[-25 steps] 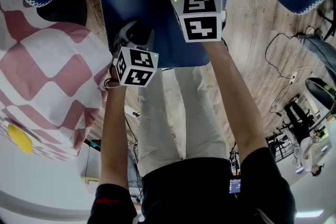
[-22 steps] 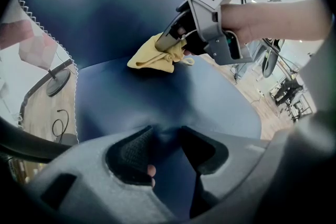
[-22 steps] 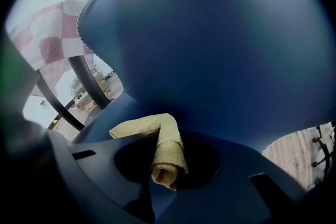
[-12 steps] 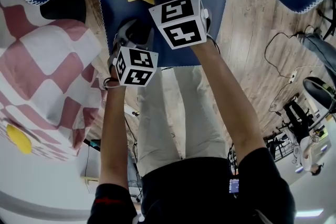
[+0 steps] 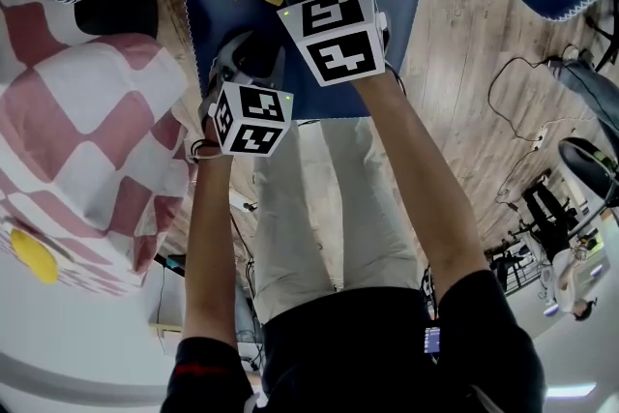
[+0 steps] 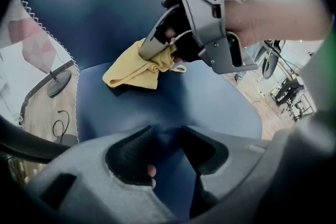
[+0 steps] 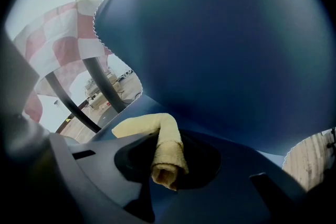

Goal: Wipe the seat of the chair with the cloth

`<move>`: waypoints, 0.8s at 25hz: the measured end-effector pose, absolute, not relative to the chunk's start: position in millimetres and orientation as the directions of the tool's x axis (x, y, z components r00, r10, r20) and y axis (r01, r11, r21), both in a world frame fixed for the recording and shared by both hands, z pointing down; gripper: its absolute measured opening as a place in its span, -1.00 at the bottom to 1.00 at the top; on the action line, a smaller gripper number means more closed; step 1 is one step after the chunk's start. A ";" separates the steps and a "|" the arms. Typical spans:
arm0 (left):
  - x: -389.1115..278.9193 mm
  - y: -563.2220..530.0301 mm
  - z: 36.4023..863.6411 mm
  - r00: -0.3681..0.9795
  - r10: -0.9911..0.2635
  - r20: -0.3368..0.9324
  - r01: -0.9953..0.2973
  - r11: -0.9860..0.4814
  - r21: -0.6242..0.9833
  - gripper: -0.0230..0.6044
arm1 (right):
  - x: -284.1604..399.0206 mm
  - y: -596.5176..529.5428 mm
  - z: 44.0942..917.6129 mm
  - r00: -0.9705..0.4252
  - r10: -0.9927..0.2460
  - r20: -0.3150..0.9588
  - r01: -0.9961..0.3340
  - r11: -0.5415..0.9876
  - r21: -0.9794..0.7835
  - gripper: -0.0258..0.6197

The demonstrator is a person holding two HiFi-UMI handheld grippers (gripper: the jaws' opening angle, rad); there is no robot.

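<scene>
Closed fingers of the right gripper (image 7: 168,165) are clamped on the yellow cloth (image 7: 167,147). Its roll runs straight out from them, and the loose end is pressed on the blue seat (image 6: 210,99) near the backrest (image 7: 236,50). The left gripper (image 6: 165,147) is held open and empty over the seat's front, nearer the person. A red-checked fabric (image 5: 87,140) is draped to the left. No obstacle is seen on the seat.

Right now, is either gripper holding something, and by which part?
The right gripper pinches the yellow cloth by a bunched end; the left gripper holds nothing.
</scene>
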State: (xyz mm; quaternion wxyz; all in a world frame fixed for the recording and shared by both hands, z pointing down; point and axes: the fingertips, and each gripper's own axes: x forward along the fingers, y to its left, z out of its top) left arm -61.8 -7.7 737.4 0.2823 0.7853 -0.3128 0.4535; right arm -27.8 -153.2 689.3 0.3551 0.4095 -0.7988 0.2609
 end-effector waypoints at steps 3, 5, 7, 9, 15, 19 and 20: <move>-65.1 -5.2 736.6 0.396 -0.243 0.885 -0.749 -0.643 0.158 -0.38 | -24.6 -151.0 689.2 -0.408 -0.476 0.779 -0.849 0.511 -0.133 -0.70; -65.5 -4.7 736.6 0.399 -0.245 0.884 -0.749 -0.643 0.160 -0.38 | -20.7 -150.4 689.1 -0.401 -0.479 0.781 -0.855 0.502 -0.131 -0.70; -64.8 -6.0 736.8 0.399 -0.244 0.884 -0.748 -0.643 0.160 -0.38 | -15.4 -151.2 689.3 -0.393 -0.482 0.783 -0.859 0.496 -0.126 -0.69; -63.6 -7.9 736.4 0.397 -0.244 0.885 -0.748 -0.644 0.159 -0.38 | -8.6 -152.2 689.3 -0.385 -0.484 0.786 -0.864 0.487 -0.123 -0.69; -55.0 -7.4 740.3 0.399 -0.243 0.884 -0.748 -0.644 0.160 -0.38 | 25.1 -147.2 698.2 -0.357 -0.483 0.800 -0.881 0.459 -0.117 -0.69; -55.5 -9.2 739.9 0.399 -0.246 0.883 -0.748 -0.644 0.158 -0.38 | 41.4 -148.5 699.2 -0.335 -0.484 0.808 -0.896 0.429 -0.115 -0.69; -54.1 -9.3 740.7 0.399 -0.246 0.883 -0.748 -0.644 0.158 -0.38 | 47.0 -148.7 699.9 -0.328 -0.486 0.810 -0.901 0.420 -0.113 -0.69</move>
